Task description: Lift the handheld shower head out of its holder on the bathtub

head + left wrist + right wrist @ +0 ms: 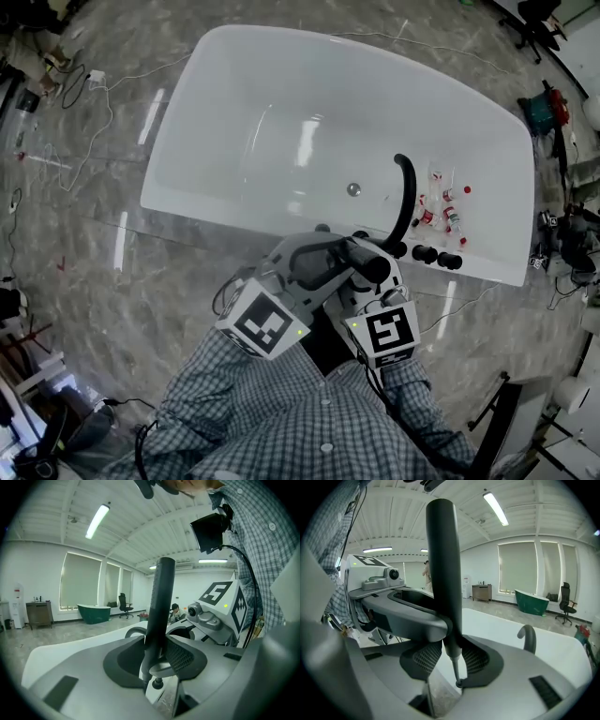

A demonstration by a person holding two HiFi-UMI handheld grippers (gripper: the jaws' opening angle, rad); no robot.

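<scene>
Here, both grippers hold the handheld shower head (pixel 361 261), a smooth black wand, above the near rim of the white bathtub (pixel 244 56). It stands just beside the curved spout (pixel 406 192) and the black knobs (pixel 436 255). The left gripper (pixel 157 660) is clamped on the wand's shaft. The right gripper (pixel 451 660) is closed on its narrowing lower end, just under the other gripper's jaw.

Hazards (judged, not seen): the shaft is round and glossy, so it could twist or slide through the pads (pixel 476 660). If the two grippers pull along different lines, one may lose its hold. The thin stem (pixel 453 667) below the wand leads down to a small ring, and anything attached there could tug back on a fast lift.

Differences between views: only the head view places the wand relative to the tub, and it alone shows the small bottles (pixel 445 211) lying inside the basin. It hides the holder under the grippers, so whether the wand has cleared the holder cannot be told. Only the two gripper views show pad contact. The right gripper view alone shows the stem, with the spout (pixel 528 637) behind.
</scene>
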